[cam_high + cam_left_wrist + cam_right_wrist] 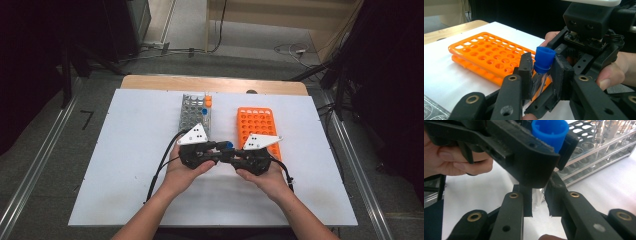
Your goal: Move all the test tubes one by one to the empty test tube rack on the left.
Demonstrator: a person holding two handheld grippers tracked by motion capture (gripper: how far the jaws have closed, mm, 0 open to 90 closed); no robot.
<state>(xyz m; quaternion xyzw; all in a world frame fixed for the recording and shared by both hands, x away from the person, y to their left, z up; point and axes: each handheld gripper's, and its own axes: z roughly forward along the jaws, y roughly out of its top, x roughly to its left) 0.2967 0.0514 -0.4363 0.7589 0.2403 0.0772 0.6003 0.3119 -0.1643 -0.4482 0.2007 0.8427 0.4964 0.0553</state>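
Gripping blue-capped tube (543, 65) (racks well apart)

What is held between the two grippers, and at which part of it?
A blue-capped tube: the left gripper clamps its clear body just under the cap, and the right gripper grips the clear body too.

White board (130, 165) covers the wooden table (150, 82). Grey rack (191, 112) sits at board's middle-back, an orange-capped tube (208, 100) in its far right corner. Orange rack (255, 122) just right of grey rack.
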